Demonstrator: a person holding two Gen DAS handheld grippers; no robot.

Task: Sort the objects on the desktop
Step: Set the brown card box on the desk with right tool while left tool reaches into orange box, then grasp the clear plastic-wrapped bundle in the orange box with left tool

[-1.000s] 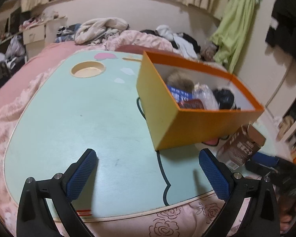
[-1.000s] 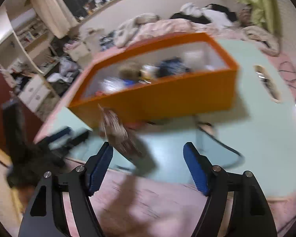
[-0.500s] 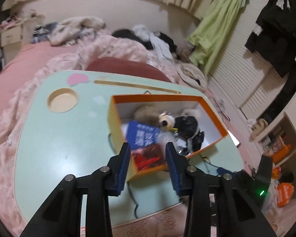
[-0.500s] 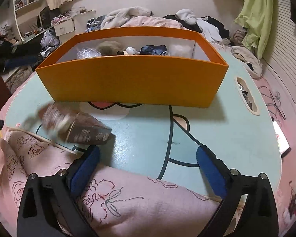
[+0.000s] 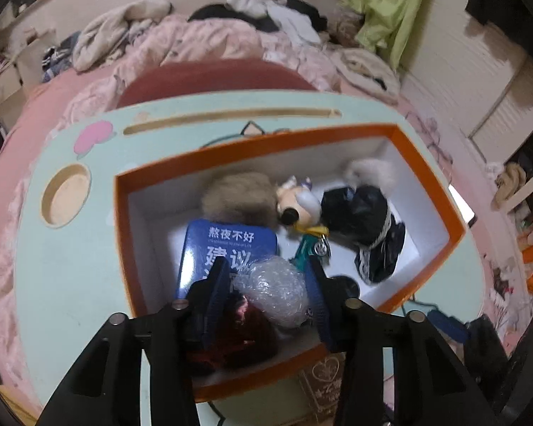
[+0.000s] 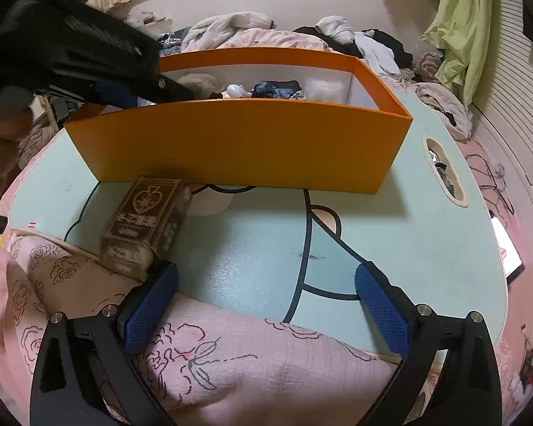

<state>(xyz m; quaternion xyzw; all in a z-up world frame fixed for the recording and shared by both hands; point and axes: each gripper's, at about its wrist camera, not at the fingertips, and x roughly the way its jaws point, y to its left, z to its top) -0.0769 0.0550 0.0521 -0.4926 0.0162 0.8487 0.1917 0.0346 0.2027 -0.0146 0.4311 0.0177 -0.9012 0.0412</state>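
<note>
An orange box [image 5: 430, 184] [image 6: 245, 142] stands on the mint-green lap table [image 5: 71, 266] [image 6: 391, 241]. Inside lie a blue tin [image 5: 227, 245], a plush toy [image 5: 298, 206], a fur ball, black cloth and a bubble-wrap bundle [image 5: 277, 291]. My left gripper [image 5: 266, 269] reaches down into the box with its pads against the sides of that bundle. Its black body [image 6: 89, 53] shows over the box's left end in the right wrist view. My right gripper [image 6: 266, 273] stands wide open over the table's near edge, holding nothing. A brown card box [image 6: 142, 223] [image 5: 323, 383] lies just left of it.
A pink blanket [image 6: 248, 355] covers the near table edge under my right gripper. The table has a round cup recess [image 5: 65, 195] and a slot [image 6: 444, 170]. A phone [image 6: 508, 248] lies at the right. A bed piled with clothes is behind, and a hand [image 6: 3, 124] at the left.
My left gripper narrowed from wide open and moved over and down into the orange box, around the bundle. My right gripper opened wider; the brown card box came to rest on the table.
</note>
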